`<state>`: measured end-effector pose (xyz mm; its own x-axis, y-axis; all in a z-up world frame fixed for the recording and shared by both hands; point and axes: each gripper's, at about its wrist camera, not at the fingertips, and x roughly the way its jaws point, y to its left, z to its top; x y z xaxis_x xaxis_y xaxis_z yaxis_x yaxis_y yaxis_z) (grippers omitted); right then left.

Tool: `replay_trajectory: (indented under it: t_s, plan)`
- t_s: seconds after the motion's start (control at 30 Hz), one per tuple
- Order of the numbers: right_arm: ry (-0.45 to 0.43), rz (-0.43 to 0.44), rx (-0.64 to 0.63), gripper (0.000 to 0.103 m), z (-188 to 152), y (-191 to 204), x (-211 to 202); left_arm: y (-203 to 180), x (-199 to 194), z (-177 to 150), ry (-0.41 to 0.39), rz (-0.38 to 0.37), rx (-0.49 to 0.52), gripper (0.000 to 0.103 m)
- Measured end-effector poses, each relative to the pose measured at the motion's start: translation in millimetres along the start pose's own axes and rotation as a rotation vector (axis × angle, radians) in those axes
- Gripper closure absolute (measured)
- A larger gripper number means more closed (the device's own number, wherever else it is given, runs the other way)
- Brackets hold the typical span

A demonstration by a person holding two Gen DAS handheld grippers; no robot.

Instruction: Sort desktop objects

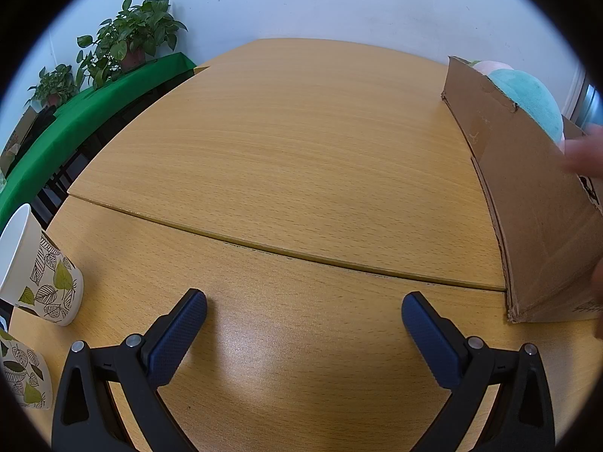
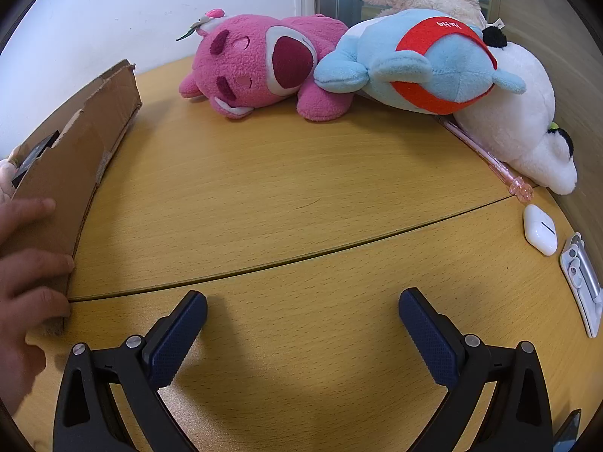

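My left gripper [image 1: 303,303] is open and empty above the wooden table [image 1: 286,158]. A cardboard box [image 1: 527,203] stands to its right with a teal plush [image 1: 531,98] inside. My right gripper [image 2: 302,301] is open and empty, with the same box [image 2: 71,173] to its left. At the far side lie a pink plush bear [image 2: 256,67], a blue and red plush [image 2: 426,64] and a white plush [image 2: 524,120]. A pink pen [image 2: 490,158], a white earbud case [image 2: 541,233] and a white gadget [image 2: 582,282] lie at the right.
Two leaf-patterned paper cups [image 1: 41,275] stand at the left table edge. A green-covered bench [image 1: 86,113] with potted plants [image 1: 128,37] runs along the left wall. A bare hand [image 2: 26,271] rests on the box corner.
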<state>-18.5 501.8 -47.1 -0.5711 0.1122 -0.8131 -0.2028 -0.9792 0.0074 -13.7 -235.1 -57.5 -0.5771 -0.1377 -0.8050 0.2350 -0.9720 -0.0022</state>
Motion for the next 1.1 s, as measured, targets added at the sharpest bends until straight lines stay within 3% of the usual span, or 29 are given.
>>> replay_trajectory:
  t_s: [1.1]
  plan:
    - [0.001,0.002,-0.001,0.000,-5.8,1.0,-7.5,1.0,0.6,-1.2,0.000,0.000,0.000,0.000]
